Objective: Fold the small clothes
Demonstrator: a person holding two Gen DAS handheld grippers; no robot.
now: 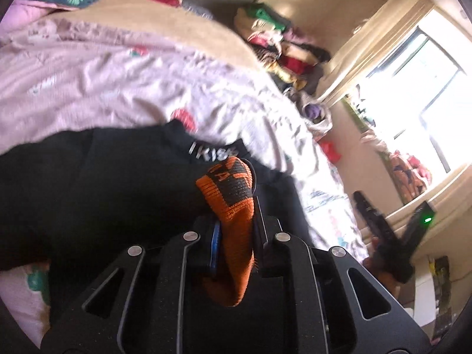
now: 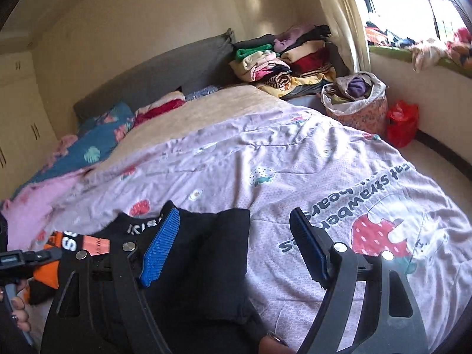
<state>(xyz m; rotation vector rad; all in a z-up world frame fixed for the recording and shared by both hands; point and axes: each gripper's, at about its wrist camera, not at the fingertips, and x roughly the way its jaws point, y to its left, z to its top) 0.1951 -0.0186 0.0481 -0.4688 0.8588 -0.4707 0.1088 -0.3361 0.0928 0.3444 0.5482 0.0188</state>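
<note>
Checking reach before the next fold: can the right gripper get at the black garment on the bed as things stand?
Probably yes. The right gripper is open and empty directly over the black garment, nothing between them. The left gripper, off to the side, is shut on an orange sock.

There are 2 grippers: the left gripper [image 1: 236,206] and the right gripper [image 2: 236,247]. 1 orange-and-black sock [image 1: 233,206] shows, and 1 black garment [image 2: 206,253] with white lettering. 1 pink strawberry-print duvet [image 2: 295,162] covers 1 bed. 1 stack of folded clothes [image 2: 283,59] stands by the headboard, with 1 cloth basket [image 2: 360,109] and 1 red plastic bag [image 2: 402,124] near 1 window [image 2: 413,3].
</note>
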